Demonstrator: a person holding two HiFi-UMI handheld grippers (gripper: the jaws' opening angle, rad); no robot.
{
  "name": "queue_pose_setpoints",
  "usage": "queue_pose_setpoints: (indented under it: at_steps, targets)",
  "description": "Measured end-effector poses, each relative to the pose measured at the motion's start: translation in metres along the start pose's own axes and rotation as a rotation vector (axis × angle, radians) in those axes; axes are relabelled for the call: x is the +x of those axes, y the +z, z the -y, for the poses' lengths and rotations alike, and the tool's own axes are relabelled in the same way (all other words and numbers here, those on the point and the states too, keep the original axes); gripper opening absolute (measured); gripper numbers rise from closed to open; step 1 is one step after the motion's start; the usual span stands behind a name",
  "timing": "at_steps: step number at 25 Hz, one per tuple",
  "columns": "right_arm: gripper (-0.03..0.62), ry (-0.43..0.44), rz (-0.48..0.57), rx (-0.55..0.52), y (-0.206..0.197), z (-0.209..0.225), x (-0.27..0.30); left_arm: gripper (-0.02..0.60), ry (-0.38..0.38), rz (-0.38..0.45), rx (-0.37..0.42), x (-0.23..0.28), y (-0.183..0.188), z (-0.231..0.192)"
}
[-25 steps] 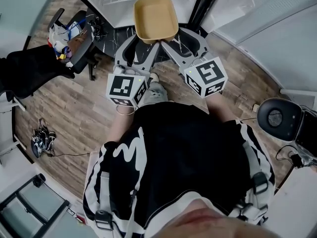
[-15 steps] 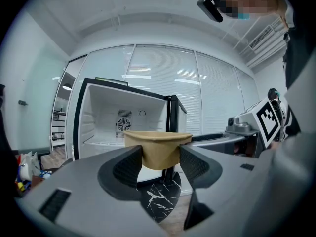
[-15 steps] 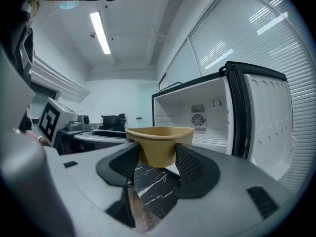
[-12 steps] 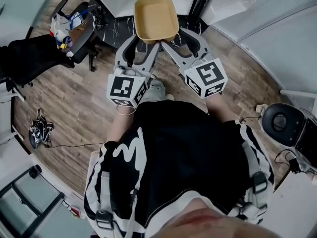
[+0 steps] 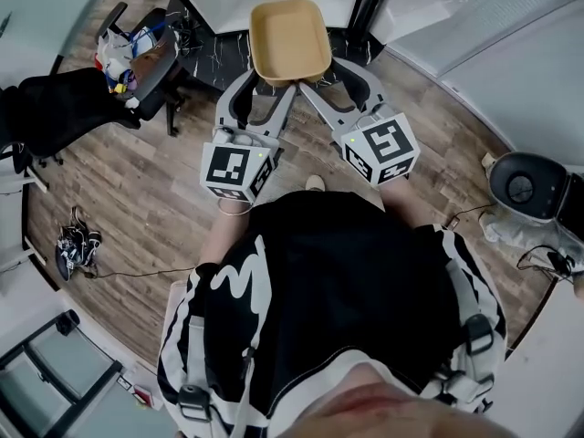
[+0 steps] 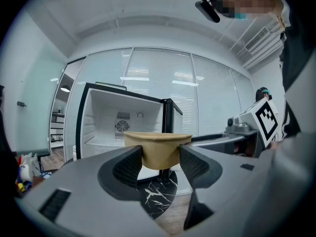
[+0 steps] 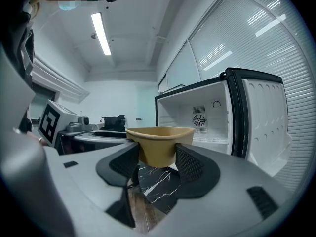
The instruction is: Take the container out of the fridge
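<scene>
Since the left tongs [image 6: 160,159] and right tongs [image 7: 157,162] both pinch the container [image 5: 289,39], apparently just outside the open fridge [image 6: 111,117], removal seems nearly done

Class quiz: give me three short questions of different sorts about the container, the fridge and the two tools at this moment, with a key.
1. Fill in: the door of the fridge stands ____.
2. True or false: the tan container sits on a shelf inside the fridge.
3. Which of the left tool and the right tool is shut on the container? A) left only B) right only C) both

Key: 1 open; 2 false, it is held out in front of the fridge; 3 C.
</scene>
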State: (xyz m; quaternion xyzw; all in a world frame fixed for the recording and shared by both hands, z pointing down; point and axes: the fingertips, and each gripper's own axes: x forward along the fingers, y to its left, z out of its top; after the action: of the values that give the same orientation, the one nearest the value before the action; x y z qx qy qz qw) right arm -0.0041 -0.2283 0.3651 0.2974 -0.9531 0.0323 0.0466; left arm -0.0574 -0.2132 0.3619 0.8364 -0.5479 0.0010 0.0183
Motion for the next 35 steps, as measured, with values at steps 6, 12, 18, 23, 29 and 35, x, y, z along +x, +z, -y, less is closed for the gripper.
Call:
queue_pose_setpoints:
  at_steps: [6, 12, 18, 23, 29, 35]
  targets:
    - [0.238, -0.029, -0.003, 0.007, 0.001, -0.016, -0.007, 0.244, -0.027, 0.004, -0.002, -0.016, 0.002, 0.002]
    - [0.238, -0.042, -0.009, 0.013, -0.004, -0.042, -0.015, 0.244, -0.039, 0.003, -0.014, -0.043, -0.002, 0.005]
    - [0.238, -0.068, -0.007, 0.009, -0.004, -0.066, -0.031, 0.244, -0.061, 0.010, -0.008, -0.068, 0.000, 0.016]
    - [0.238, -0.083, -0.002, 0.010, -0.006, -0.080, -0.044, 0.244, -0.075, 0.011, -0.003, -0.084, -0.001, 0.025]
    - [0.238, -0.100, 0.005, 0.004, -0.006, -0.100, -0.057, 0.244, -0.090, 0.026, 0.000, -0.105, 0.001, 0.034]
    - [0.238, -0.126, 0.021, 0.001, -0.004, -0.117, -0.072, 0.244, -0.115, 0.035, 0.016, -0.124, 0.004, 0.045]
